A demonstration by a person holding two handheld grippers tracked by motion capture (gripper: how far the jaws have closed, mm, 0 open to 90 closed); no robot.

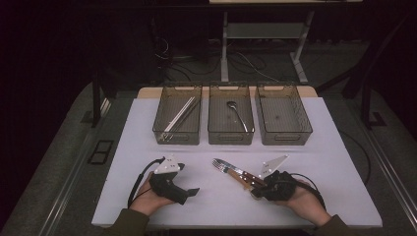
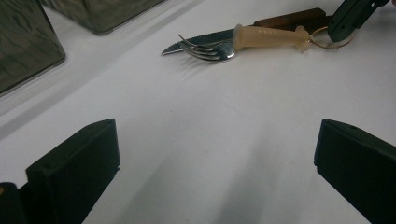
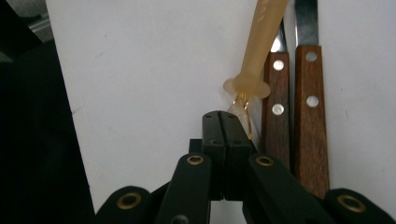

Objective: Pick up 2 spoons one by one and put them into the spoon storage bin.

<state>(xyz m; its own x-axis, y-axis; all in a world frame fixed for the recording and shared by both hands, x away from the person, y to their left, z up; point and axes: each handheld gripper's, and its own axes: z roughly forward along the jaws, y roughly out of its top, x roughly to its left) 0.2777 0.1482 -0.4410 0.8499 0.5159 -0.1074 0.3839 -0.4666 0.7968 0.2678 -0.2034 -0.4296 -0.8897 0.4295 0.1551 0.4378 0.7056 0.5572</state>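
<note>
The right tongs (image 3: 226, 122), pressed together, are pinching the fork's (image 2: 261, 39) ring, near-right on the bench (image 1: 206, 196). Lifting it slowly should spare the knives (image 3: 294, 116); the left tongs (image 2: 215, 163) are resting spread.

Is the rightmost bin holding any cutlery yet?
No. In the high view the rightmost bin lies bare, while the middle bin holds a spoon and the left bin holds chopsticks.

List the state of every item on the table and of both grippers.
Left gripper: open, holding nothing.
Right gripper: shut on the fork's ring.
Fork: lying on the table.
Left bin: holds chopsticks.
Middle bin: holds a spoon.
Right bin: empty.
</note>
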